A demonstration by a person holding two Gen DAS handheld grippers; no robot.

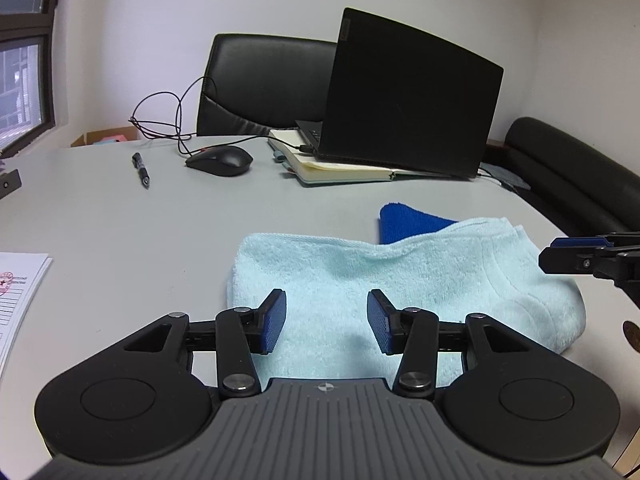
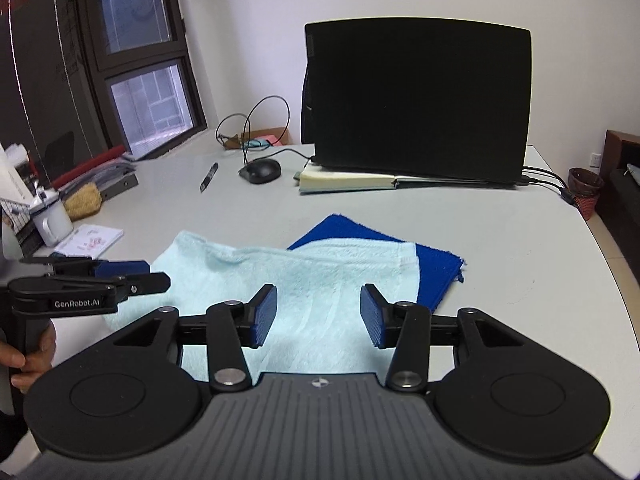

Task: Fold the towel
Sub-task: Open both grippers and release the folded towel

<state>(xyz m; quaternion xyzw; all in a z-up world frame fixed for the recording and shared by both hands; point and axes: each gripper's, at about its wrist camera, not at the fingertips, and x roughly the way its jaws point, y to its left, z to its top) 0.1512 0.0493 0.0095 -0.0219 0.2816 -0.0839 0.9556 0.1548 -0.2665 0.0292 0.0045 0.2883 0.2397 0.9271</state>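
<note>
Towel [image 1: 400, 280], light blue and already doubled over, lies on the grey surface [image 1: 120, 220], partly covering a dark blue cloth [image 1: 404, 224]. Left wrist view: the left gripper [image 1: 326, 322] hovers over the towel's near edge, fingers [image 1: 274, 322] spread wide and holding nothing, probably positioned to pinch that edge. Right wrist view: the right gripper [image 2: 318, 314] sits likewise above the towel [image 2: 320, 280], fingers [image 2: 370, 316] wide apart and empty; both tools flank the cloth so a further fold can be lifted evenly.
</note>
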